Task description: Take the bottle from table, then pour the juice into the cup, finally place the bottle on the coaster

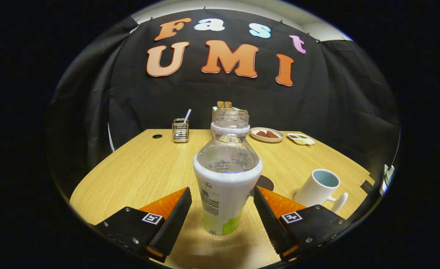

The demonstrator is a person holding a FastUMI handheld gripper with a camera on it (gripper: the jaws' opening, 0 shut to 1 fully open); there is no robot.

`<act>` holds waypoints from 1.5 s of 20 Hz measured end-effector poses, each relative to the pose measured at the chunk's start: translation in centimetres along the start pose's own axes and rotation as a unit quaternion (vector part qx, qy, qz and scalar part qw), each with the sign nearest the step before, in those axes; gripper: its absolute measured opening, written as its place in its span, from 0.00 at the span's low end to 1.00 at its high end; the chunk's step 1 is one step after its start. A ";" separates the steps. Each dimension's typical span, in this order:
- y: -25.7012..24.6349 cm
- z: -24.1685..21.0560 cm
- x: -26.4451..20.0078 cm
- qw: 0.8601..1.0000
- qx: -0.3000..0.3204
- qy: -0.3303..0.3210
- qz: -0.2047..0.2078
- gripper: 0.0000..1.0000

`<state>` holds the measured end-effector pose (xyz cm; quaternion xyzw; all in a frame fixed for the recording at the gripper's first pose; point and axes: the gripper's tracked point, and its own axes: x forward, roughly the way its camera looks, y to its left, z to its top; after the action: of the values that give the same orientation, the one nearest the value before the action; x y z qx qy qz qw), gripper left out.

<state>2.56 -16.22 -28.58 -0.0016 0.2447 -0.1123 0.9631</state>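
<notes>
Bottle (227,175) stands upright on the table (137,175), squarely between my two fingers, its long axis vertical and its mouth uncapped and open to the air. My gripper (222,209) is spread wide: the left finger's pad (175,220) sits just beside the bottle's white label with a sliver of table showing in the gap, and the right pad (268,220) comes close to the other side, perhaps brushing the label's shoulder, though I cannot tell for sure. Neither pad presses, so I count the bottle as not yet held. I am coming in level and low, the fingers running flat along the tabletop at the height of the label's lower half, well under the clear neck. That looks to me like the right band to close on, since the bottle widens there and a grip up near the neck would let it swing. The white cup (318,190) waits beyond my right finger, near the bottle, and a dark round disc, which I take for the coaster (265,183), peeks out from behind the bottle between the two. What I need now, I judge, is simply to close evenly without nudging the bottle over
</notes>
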 end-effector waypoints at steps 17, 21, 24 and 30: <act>-1.3 4.7 -0.7 0.985 0.165 -0.044 0.004 0.54; -1.4 5.7 -0.3 0.967 0.246 -0.048 0.034 0.54; -2.0 6.2 0.2 0.955 0.288 -0.051 0.044 0.54; -3.0 5.6 1.6 0.931 0.361 -0.022 0.050 0.54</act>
<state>5.95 -19.76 -24.25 0.3560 0.1662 -0.1450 0.9081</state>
